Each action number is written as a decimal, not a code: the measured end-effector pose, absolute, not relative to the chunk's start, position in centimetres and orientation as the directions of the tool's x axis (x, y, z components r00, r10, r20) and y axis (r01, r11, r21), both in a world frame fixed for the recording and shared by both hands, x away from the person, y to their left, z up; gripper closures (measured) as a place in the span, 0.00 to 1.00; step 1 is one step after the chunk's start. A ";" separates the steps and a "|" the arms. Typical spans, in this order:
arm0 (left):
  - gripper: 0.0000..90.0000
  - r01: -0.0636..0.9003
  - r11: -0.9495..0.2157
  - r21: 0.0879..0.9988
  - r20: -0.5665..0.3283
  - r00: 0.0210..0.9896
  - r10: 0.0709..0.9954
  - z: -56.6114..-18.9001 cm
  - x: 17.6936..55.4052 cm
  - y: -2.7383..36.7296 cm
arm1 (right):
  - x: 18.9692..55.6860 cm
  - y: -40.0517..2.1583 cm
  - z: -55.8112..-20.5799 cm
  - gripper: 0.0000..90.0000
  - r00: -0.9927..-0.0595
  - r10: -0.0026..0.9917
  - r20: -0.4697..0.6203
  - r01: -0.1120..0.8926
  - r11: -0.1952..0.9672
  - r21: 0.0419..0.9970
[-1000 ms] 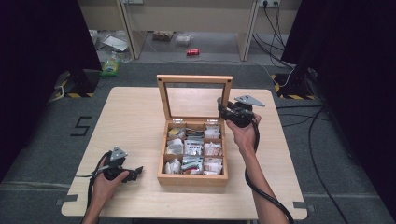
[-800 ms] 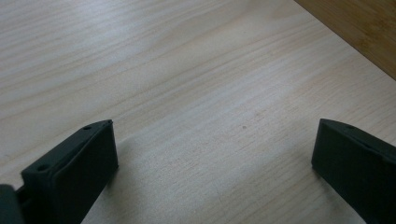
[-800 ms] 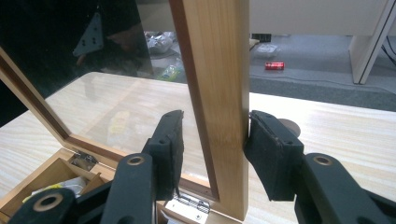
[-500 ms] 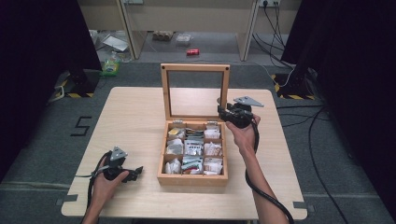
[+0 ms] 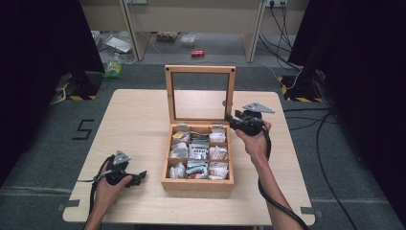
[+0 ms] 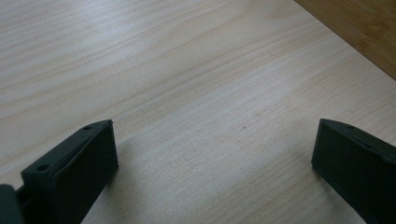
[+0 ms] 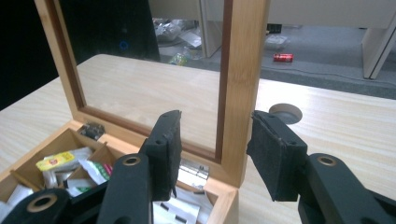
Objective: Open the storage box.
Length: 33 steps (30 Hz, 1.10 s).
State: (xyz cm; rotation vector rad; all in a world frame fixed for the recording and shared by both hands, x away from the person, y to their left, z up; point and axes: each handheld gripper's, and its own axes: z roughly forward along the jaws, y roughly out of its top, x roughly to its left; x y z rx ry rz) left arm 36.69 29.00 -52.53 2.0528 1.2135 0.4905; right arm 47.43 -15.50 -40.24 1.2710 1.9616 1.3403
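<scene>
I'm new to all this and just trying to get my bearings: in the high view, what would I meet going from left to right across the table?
Left hand-held gripper → wooden box with its lid upright → right hand-held gripper.

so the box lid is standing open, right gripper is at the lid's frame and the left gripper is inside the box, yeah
Not quite. The lid is open and the right gripper straddles its frame, but the left gripper rests on the table left of the box, not inside. The high view shows it.
</scene>
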 end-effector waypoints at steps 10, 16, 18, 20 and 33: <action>0.00 0.609 -0.323 0.724 -0.025 0.492 0.870 -52.5 36.7 29.0 | 46.2 -15.9 -40.2 0.58 -0.513 0.849 0.126 0.435 0.131 0.891; 0.00 0.609 -0.323 0.724 -0.025 0.491 0.871 -52.5 36.7 29.0 | 45.3 -15.9 -39.9 0.57 -0.534 0.836 0.124 0.430 0.143 0.891; 0.00 0.609 -0.323 0.725 -0.025 0.491 0.871 -52.5 36.7 29.0 | 45.0 -15.8 -39.8 0.56 -0.541 0.832 0.123 0.427 0.145 0.893; 0.00 0.608 -0.322 0.725 -0.025 0.491 0.871 -52.5 36.7 29.0 | 44.7 -15.8 -39.8 0.56 -0.545 0.828 0.132 0.434 0.144 0.889; 0.00 0.609 -0.324 0.724 -0.024 0.492 0.870 -52.5 36.7 29.0 | 42.8 -15.3 -40.7 0.54 -0.604 0.787 0.127 0.442 0.197 0.875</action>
